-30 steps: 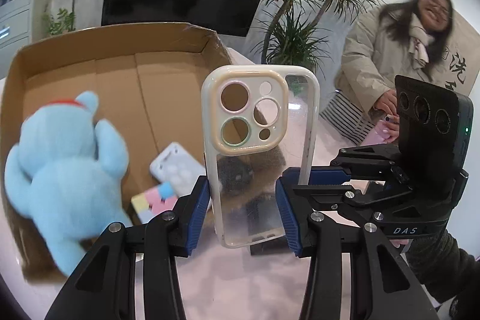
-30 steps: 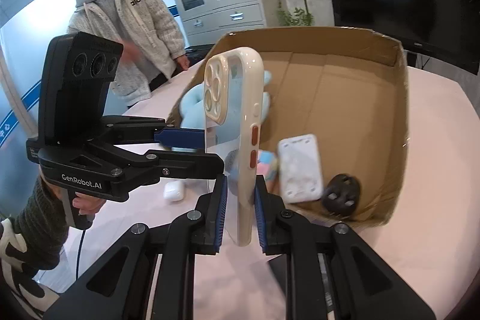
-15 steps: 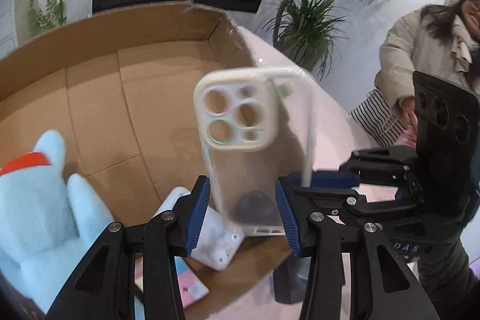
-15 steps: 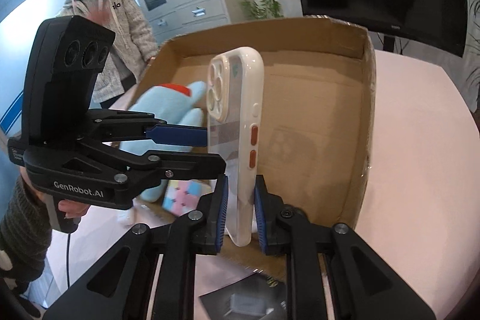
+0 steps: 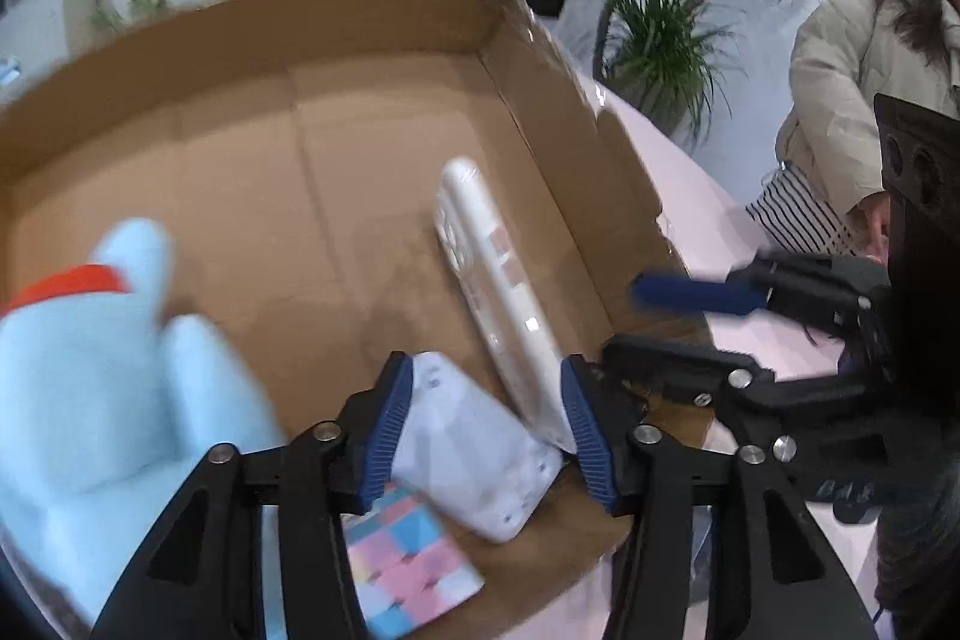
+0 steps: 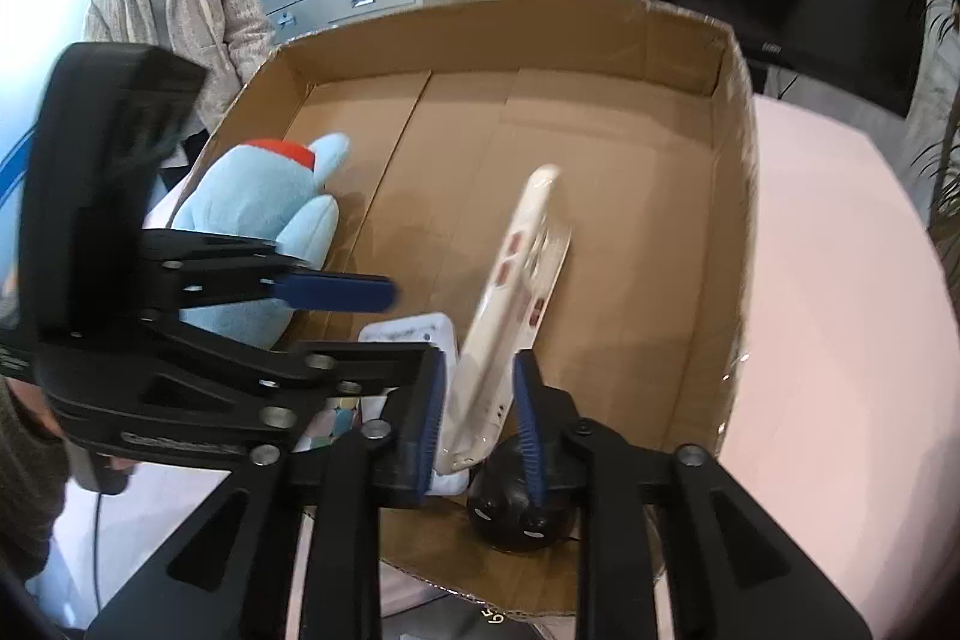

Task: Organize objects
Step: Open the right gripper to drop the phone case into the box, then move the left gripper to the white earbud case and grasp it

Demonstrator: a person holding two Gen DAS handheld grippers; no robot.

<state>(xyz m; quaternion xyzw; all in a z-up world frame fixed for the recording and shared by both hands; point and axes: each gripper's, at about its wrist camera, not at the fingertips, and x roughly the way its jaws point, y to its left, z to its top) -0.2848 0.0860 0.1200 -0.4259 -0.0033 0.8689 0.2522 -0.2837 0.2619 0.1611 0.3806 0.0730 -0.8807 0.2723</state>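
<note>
A clear phone case with a cream rim [image 5: 492,280] is tipping into the open cardboard box [image 5: 372,58], blurred and free of both grippers; it also shows in the right wrist view [image 6: 510,316]. My left gripper [image 5: 486,436] is open above the box's near edge. My right gripper [image 6: 480,418] is open, its jaws apart on either side of the case's lower end. The other gripper's blue finger [image 5: 696,295] is visible at the right.
Inside the box lie a light blue plush toy [image 6: 264,220], a white device [image 5: 474,460], a pastel cube [image 5: 408,568] and a black round object [image 6: 516,508]. The box stands on a pale pink table [image 6: 840,340]. Two people stand beyond.
The right gripper has opened and let go of the phone case, which now tilts and falls into the box. Both grippers have moved over the box's near edge.
</note>
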